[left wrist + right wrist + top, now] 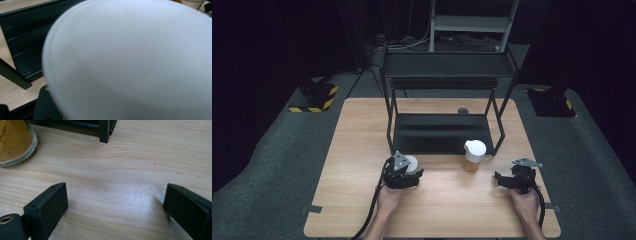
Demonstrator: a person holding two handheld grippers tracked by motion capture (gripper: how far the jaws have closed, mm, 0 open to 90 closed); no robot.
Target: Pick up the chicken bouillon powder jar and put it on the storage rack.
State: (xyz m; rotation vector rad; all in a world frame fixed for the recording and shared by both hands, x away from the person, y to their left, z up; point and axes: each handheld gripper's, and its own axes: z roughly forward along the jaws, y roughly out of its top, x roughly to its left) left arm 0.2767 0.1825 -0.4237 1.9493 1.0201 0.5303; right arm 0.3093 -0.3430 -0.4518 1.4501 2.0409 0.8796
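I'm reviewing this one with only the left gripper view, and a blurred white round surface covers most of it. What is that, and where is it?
Observer: The high view shows a white round lid, low over the light wooden table, in front of the black metal shelf rack.
Operator: Is it held?
Observer: It looks so: the left gripper is shut on it.
Operator: And the other hand?
Observer: The right gripper hangs open over bare wood, right of a glass jar of orange powder.
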